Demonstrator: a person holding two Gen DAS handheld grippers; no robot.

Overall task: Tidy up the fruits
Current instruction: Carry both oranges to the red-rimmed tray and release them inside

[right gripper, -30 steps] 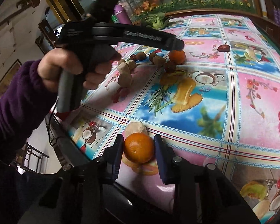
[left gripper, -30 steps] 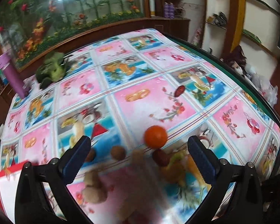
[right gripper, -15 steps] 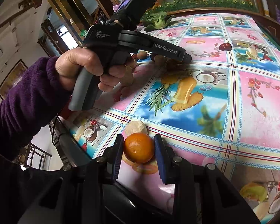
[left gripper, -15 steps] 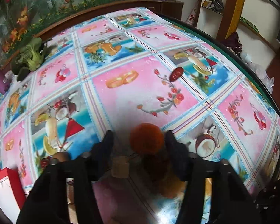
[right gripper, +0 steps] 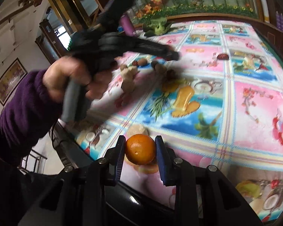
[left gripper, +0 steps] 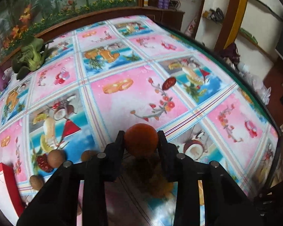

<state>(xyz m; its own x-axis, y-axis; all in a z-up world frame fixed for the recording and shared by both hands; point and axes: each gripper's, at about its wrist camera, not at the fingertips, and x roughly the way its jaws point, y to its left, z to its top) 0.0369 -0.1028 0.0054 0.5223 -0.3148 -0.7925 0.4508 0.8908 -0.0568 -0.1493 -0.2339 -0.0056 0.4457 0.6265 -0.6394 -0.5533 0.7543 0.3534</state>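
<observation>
Table (left gripper: 122, 101) with a pink and blue fruit-print cloth, wooden shelves (left gripper: 235, 18) behind, both grippers' jaws closed on an orange each, left gripper (left gripper: 141, 141), right gripper (right gripper: 140, 148).

table (left gripper: 122, 101): one orange (left gripper: 141, 139) between the left gripper (left gripper: 141, 141) fingers, above the near-centre cloth. date (left gripper: 169, 82) far right of it, well apart. small round fruits (left gripper: 55, 157) near left; box (left gripper: 1, 184) at the near-left edge. leafy vegetable (left gripper: 31, 56) far left. second orange (right gripper: 140, 149) between the right gripper (right gripper: 140, 149) fingers at the near edge, lump (right gripper: 138, 129), possibly ginger, just behind it.
</observation>
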